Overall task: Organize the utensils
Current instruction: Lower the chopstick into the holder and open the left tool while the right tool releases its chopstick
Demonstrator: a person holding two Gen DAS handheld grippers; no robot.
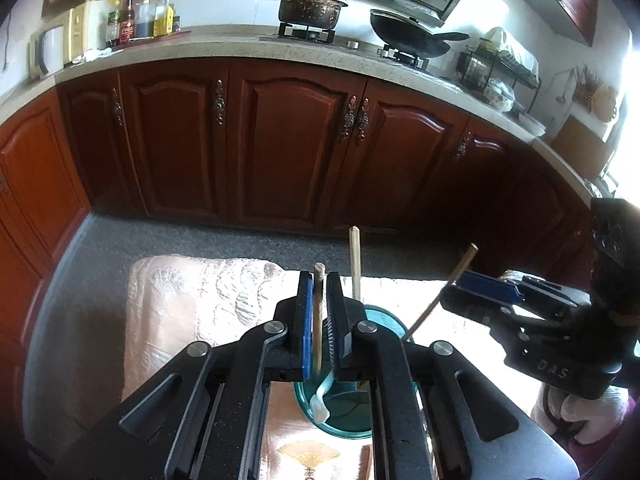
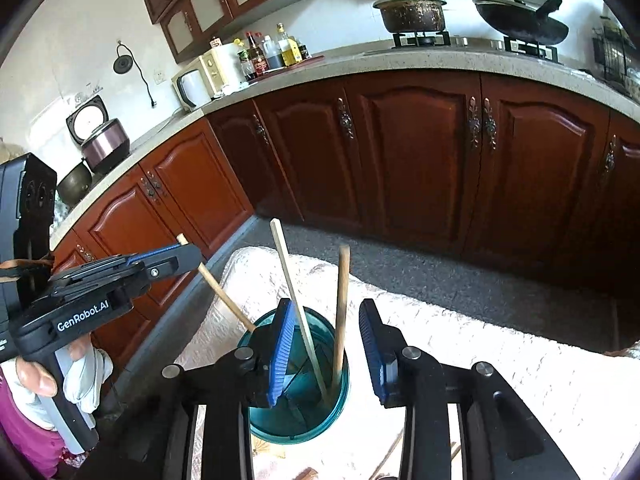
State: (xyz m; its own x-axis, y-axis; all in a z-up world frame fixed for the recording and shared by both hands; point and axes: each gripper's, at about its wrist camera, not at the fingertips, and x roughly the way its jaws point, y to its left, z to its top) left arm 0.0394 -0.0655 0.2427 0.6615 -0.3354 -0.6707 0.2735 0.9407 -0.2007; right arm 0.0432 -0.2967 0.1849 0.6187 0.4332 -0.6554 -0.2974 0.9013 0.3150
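A teal cup (image 1: 384, 322) (image 2: 340, 384) stands on a table with a pale embossed cloth (image 1: 180, 300) (image 2: 460, 320). Three chopsticks lean in it, beside a white spoon (image 1: 320, 404). My left gripper (image 1: 319, 320) (image 2: 178, 258) has one wooden chopstick (image 1: 319, 300) (image 2: 218, 290) between its pads, with a thin slit beside it. Above the cup, my right gripper (image 2: 326, 340) (image 1: 472, 296) stands open. A pale chopstick (image 2: 290, 268) (image 1: 355, 260) and a brown one (image 2: 342, 280) (image 1: 460, 276) stand loose between its pads.
Dark red cabinets (image 1: 288, 140) run under a stone counter (image 1: 224, 46) with bottles, a microwave, a pot (image 1: 310, 8) and a wok (image 1: 408, 34). Grey floor (image 1: 100, 248) lies between table and cabinets. A gloved hand (image 1: 580, 412) holds the right gripper's handle.
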